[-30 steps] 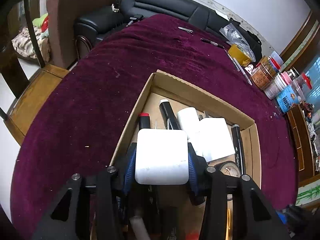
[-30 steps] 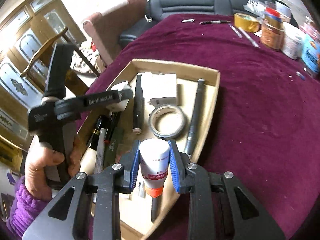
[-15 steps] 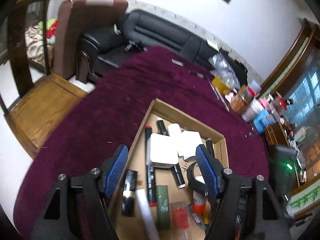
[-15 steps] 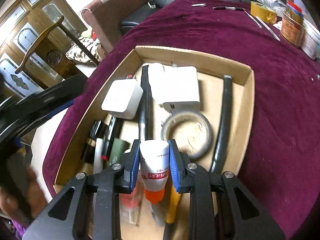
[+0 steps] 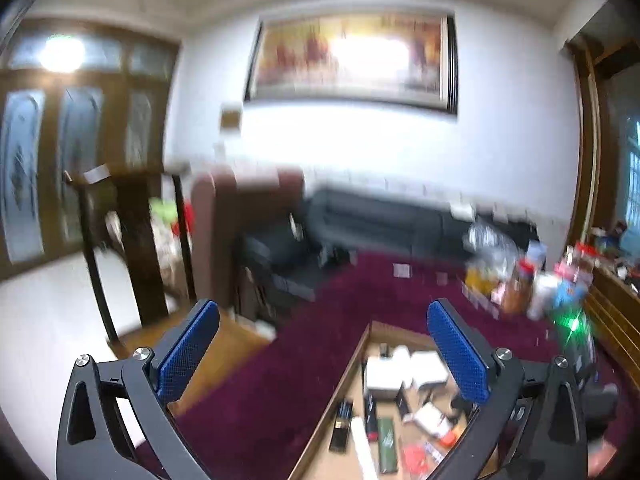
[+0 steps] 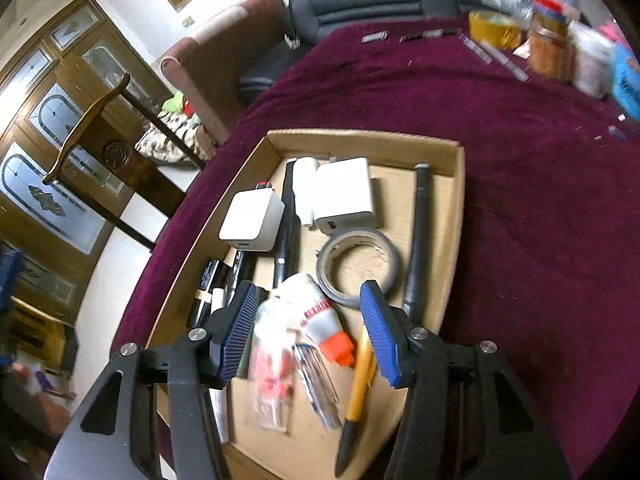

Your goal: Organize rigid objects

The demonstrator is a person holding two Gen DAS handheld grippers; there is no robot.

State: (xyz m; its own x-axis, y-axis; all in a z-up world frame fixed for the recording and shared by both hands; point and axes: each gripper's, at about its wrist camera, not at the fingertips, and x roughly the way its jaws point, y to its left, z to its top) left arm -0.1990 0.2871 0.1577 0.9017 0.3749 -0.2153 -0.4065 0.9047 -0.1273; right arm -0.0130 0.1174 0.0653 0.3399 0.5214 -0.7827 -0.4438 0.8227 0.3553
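Cardboard box [image 6: 456, 184] on maroon surface [image 6: 540, 200] | white tube [image 6: 316, 312] lies inside, beside tape roll [image 6: 358, 266], likely just deposited | right tool [image 6: 308, 324] wide open, empty, above tube | left tool [image 5: 320, 344] wide open, empty, raised off box | 2 chargers [image 6: 344, 196] at box's far end.
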